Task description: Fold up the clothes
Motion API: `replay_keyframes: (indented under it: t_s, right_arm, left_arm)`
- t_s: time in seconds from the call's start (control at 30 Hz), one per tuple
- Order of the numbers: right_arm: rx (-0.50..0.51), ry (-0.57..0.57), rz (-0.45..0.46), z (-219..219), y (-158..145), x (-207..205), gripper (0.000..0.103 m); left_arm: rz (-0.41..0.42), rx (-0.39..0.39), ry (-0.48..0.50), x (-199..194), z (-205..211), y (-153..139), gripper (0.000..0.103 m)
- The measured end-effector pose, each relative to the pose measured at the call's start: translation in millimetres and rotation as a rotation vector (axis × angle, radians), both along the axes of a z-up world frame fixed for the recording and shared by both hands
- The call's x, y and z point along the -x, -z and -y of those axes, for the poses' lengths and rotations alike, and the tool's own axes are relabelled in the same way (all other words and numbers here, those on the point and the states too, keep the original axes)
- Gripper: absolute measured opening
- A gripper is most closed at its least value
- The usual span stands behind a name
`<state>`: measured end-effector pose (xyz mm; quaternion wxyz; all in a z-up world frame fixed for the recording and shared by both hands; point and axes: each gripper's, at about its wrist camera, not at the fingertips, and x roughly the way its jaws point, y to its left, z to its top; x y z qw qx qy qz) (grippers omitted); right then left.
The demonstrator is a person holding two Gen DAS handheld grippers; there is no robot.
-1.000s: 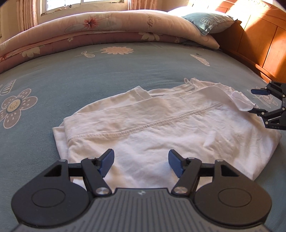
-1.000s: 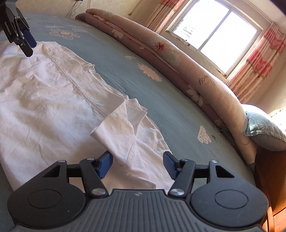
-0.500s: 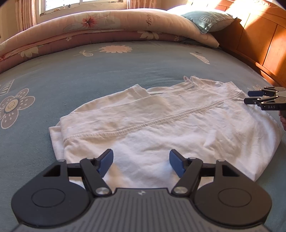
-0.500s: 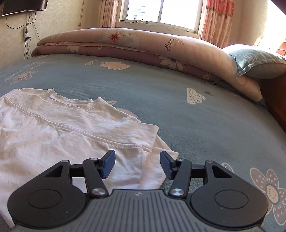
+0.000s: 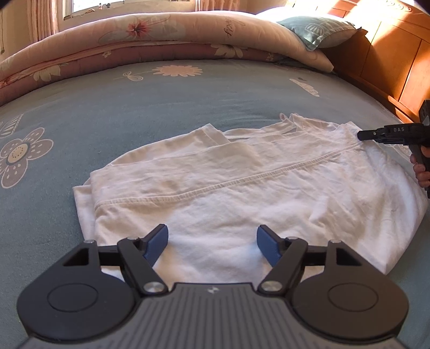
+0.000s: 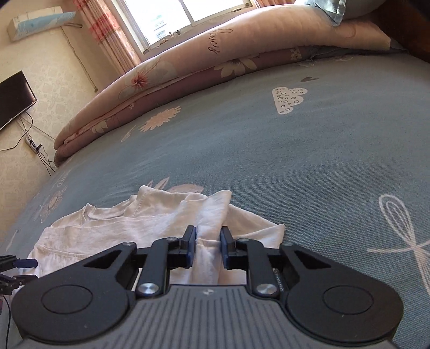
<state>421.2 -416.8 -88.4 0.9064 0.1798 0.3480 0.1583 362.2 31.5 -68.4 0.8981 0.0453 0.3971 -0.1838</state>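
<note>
- White garment (image 5: 242,193) lay partly folded on the blue-grey floral bed sheet (image 5: 134,107), near the middle of the bed, long stitched seam running across it from lower left to upper right in the left wrist view.
- Left gripper (image 5: 212,244) hung over the garment's near edge, angled down, jaws wide and opening a bit more; blue pads (image 5: 157,243) clear of the cloth, nothing between them but fabric lying flat below.
- Right gripper (image 6: 207,245) sat at the garment's far-right corner, jaws closing, a bunched ridge of white fabric standing between the pads.
- Right pads (image 6: 190,245) looked to be just at the sides of that ridge; cloth was pinched up into a vertical fold there, so I read it as gripping the garment.
- From the left wrist view the right gripper (image 5: 361,135) showed edge-on at the right side, tip on the seam end; a person's fingers (image 5: 420,173) wrapped round its handle.
- Rolled pink floral quilt (image 5: 161,35) lay along the far side of the bed, blue pillow (image 5: 317,29) on its end by the wooden headboard (image 5: 389,61).
- Right wrist view: window (image 6: 188,18) with pink curtains (image 6: 107,35), wall TV (image 6: 13,99) at left.
</note>
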Motion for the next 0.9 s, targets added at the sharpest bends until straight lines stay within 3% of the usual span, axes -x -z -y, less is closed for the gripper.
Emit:
replay_keyframes:
  t_s: [0.13, 0.23, 0.37, 0.5, 0.6, 0.67, 0.8, 0.9]
  right_arm:
    - [0.069, 0.002, 0.051, -9, -9, 8, 0.018]
    - [0.064, 0.017, 0.081, -4, -22, 12, 0.018]
    - [0.097, 0.033, 0.043, 1, -17, 7, 0.018]
    - [0.089, 0.034, -0.002, 0, -1, 6, 0.023]
    - [0.032, 0.061, 0.025, 7, -3, 16, 0.028]
    - [0.044, 0.08, 0.033, 9, -6, 22, 0.032]
    - [0.076, 0.064, 0.049, 6, -15, 35, 0.033]
    - [0.133, 0.009, 0.08, -9, -28, 44, 0.033]
  left_arm:
    - [0.007, -0.004, 0.004, 2, 1, -4, 0.073]
    - [0.017, -0.006, 0.002, 3, 0, -6, 0.073]
    - [0.035, 0.015, -0.028, 2, -7, -9, 0.072]
    - [0.076, 0.037, -0.085, -1, -23, -18, 0.065]
    - [0.099, 0.038, -0.13, -9, -37, -24, 0.047]
    - [0.096, 0.0, -0.156, -22, -42, -22, 0.042]
    - [0.072, -0.027, -0.198, -34, -46, -12, 0.042]
    - [0.075, 0.035, -0.162, -20, -40, -18, 0.044]
